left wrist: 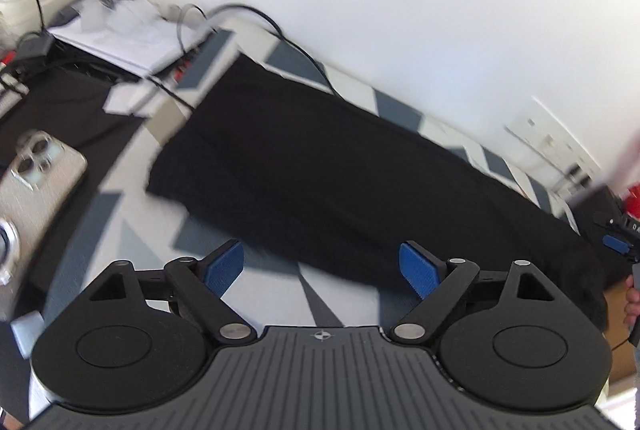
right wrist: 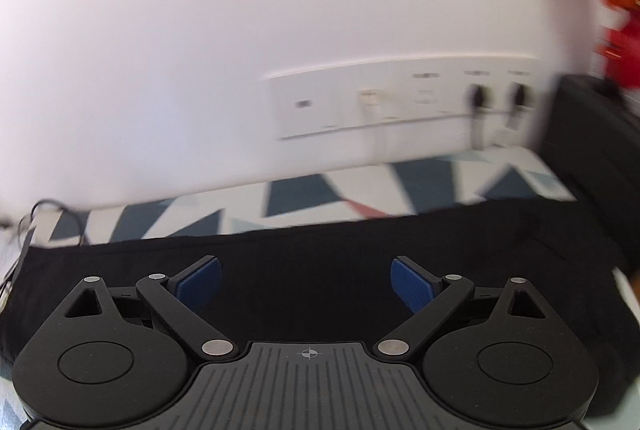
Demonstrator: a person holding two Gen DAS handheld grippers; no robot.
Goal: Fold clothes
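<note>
A black garment (left wrist: pixel 320 170) lies flat as a long folded strip on a table with a white, grey and blue triangle-pattern cloth (left wrist: pixel 132 226). My left gripper (left wrist: pixel 322 264) is open and empty, just above the garment's near edge. In the right wrist view the same black garment (right wrist: pixel 304 250) runs across the frame under my right gripper (right wrist: pixel 306 280), which is open and empty above it. The right gripper's blue pad (left wrist: pixel 616 244) shows at the far right of the left wrist view, by the garment's end.
A phone (left wrist: pixel 36 174) lies at the left on a dark mat. Papers (left wrist: pixel 120 34) and black cables (left wrist: pixel 256 14) sit at the back left. A white wall with a socket panel (right wrist: pixel 400 98) stands behind the table. A dark box (right wrist: pixel 592 142) stands at the right.
</note>
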